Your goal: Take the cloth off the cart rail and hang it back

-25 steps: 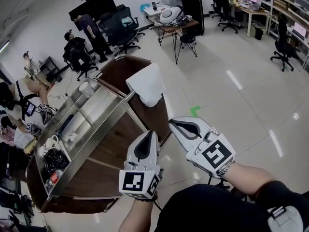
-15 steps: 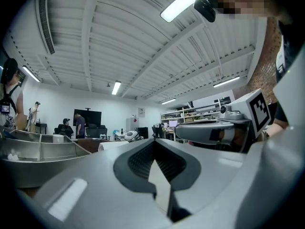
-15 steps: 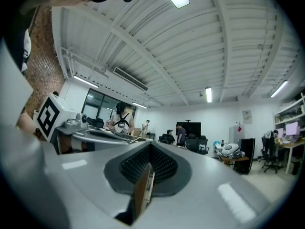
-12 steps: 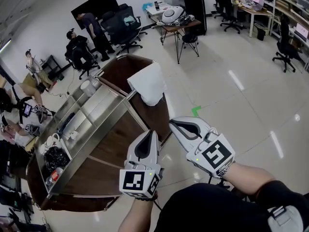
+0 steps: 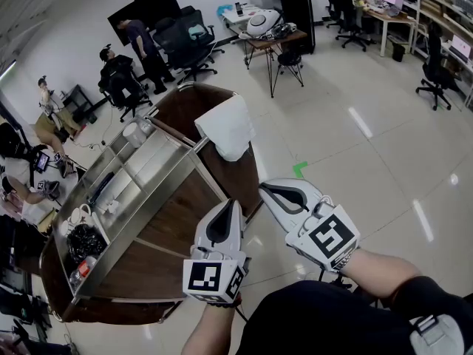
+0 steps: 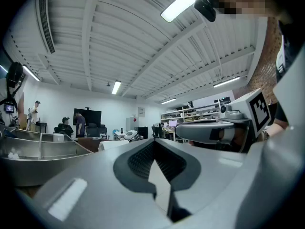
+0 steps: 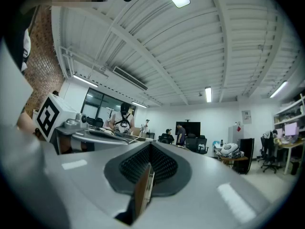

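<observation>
**A:** Head view first. Where is the cloth sitting?

**B:** The white cloth [image 5: 225,128] is hanging draped over the cart rail [image 5: 176,134], at the far end of the cart [image 5: 159,231]. The left gripper [image 5: 228,204] and the right gripper [image 5: 266,189] are hovering side by side at the cart's near end, close to the person's body and well apart from the cloth. Neither is touching it.

**A:** And the left gripper view?

**B:** The left gripper [image 6: 155,168] is showing its jaws pressed together along one seam, with nothing between them. It is pointing roughly level across the room, with the right gripper lying just to its right.

**A:** The right gripper view?

**B:** It is the same there. The right gripper [image 7: 145,180] is showing its jaws pressed together and is pinching nothing. It is pointing out over the room.

**A:** So which step is in hand?

**B:** I am judging that the frames do not settle it. A cloth on the rail with two empty tools held back fits the moment ahead of lifting it off. It fits the moment after it is hung back equally well. The cloth is lying where the task wants it in the end.

**A:** What would any move on the cloth call for?

**B:** It would need a long reach to the far end. The jaws would have to be spread before closing on a fold at the rail.
</observation>
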Available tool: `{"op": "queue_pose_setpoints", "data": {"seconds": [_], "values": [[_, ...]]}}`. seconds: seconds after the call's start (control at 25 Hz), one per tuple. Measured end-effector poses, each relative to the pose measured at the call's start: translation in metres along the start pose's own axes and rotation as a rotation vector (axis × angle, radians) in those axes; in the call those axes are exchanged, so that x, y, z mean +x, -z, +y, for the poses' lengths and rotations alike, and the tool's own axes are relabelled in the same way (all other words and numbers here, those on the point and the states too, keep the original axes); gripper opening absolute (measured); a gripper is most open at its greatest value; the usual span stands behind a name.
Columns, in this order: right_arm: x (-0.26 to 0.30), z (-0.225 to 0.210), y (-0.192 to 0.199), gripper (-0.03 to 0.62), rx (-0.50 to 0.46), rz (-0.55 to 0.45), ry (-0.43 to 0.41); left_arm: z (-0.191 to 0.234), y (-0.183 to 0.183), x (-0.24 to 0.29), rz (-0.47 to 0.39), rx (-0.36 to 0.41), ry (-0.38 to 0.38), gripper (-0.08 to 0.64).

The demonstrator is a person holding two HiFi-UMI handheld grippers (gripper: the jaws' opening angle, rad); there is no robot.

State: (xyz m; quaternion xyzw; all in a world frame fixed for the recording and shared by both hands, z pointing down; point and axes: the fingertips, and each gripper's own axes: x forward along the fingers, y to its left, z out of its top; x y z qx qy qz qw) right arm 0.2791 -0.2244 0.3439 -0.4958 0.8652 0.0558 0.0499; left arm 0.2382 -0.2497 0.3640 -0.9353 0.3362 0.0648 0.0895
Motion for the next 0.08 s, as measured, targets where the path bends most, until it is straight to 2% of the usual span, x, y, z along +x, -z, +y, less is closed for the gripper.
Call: {"op": "queue_pose_setpoints", "data": {"seconds": [0.08], "values": [[0.0012, 0.0007, -0.0035, 0.000, -0.001, 0.001, 0.002, 0.0015, -0.0025, -0.0007, 0.002, -0.006, -0.003, 0.003]]}}
